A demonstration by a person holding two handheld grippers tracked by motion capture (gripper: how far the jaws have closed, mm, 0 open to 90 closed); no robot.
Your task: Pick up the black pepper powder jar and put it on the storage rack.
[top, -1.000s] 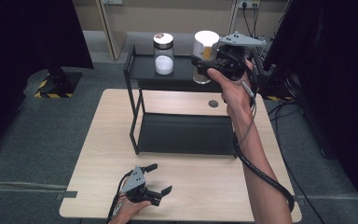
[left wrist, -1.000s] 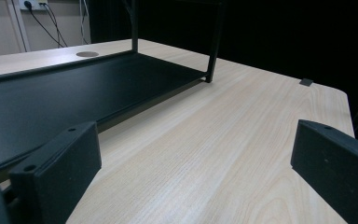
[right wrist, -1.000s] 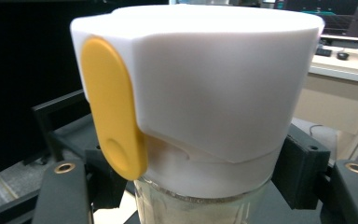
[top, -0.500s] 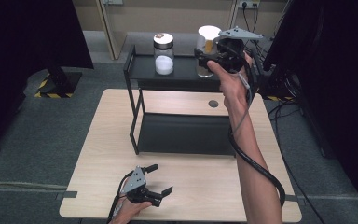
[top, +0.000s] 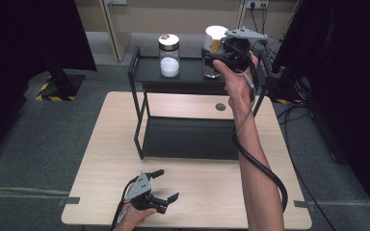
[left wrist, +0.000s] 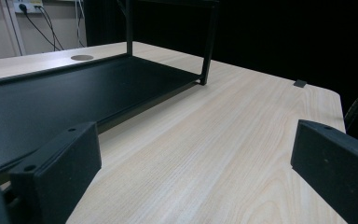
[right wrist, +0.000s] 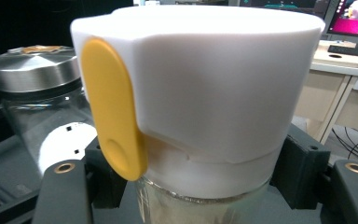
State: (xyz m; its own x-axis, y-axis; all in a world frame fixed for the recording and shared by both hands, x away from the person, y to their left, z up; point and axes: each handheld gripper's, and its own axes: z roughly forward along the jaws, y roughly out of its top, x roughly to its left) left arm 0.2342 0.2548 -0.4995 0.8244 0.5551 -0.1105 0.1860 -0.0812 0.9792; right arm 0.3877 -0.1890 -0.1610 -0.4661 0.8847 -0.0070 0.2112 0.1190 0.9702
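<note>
Carrying a glass jar with a white lid (top: 215, 48) over the top shelf of the black rack (top: 192, 77), the right tongs (top: 220, 54) are clamped around the jar just under that lid. In the right gripper view the black pads (right wrist: 303, 172) sit tight on either side of the glass, with the lid's yellow tab (right wrist: 114, 121) facing the camera. The jar looks to be low over the rack's top shelf or just touching it; I cannot tell which from here. A second jar with a metal lid (top: 169, 55) stands on the same shelf, to the left of the held one and apart from it.

So the job reads as well along: the jar is at the rack's upper level, on its right end, and what seems left is to settle it down and let go. The lower shelf of the rack (left wrist: 51, 102) carries nothing.

The left tongs (top: 160, 190) rest on the desk (top: 207, 192) in front of the rack, jaws spread wide with only bare wood between them.
</note>
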